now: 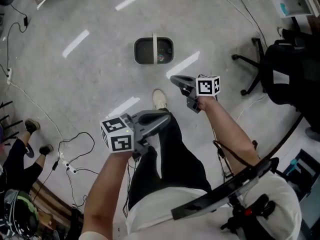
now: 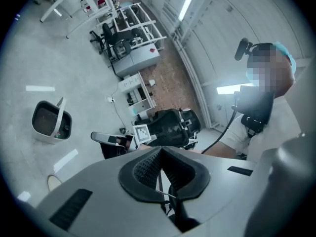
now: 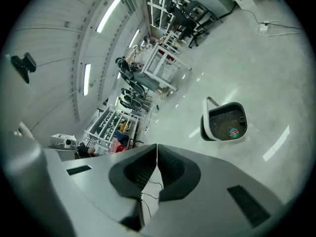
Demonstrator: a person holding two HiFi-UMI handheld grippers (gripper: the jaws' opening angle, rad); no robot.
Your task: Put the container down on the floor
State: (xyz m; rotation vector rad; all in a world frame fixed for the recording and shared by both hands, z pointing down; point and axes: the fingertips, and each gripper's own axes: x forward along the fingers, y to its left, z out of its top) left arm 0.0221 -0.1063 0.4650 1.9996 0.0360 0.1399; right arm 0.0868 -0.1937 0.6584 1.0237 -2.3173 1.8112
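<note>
The container point(image 1: 153, 51), a dark grey tub with a white handle across its top, stands upright on the floor ahead of me. It also shows at the left of the left gripper view point(image 2: 51, 122) and at the right of the right gripper view point(image 3: 224, 121). Both grippers hang in the air well short of it and touch nothing. My left gripper point(image 1: 167, 115) is above my knee, its jaws together and empty point(image 2: 160, 149). My right gripper point(image 1: 172, 77) points toward the tub, its jaws also pressed together with nothing between them point(image 3: 157, 147).
My white shoe point(image 1: 160, 99) is on the floor just short of the tub. An office chair point(image 1: 252, 59) and a black bag point(image 1: 292, 74) stand at the right. Cables and a power strip point(image 1: 67, 166) trail at the left, near another person's feet point(image 1: 32, 125).
</note>
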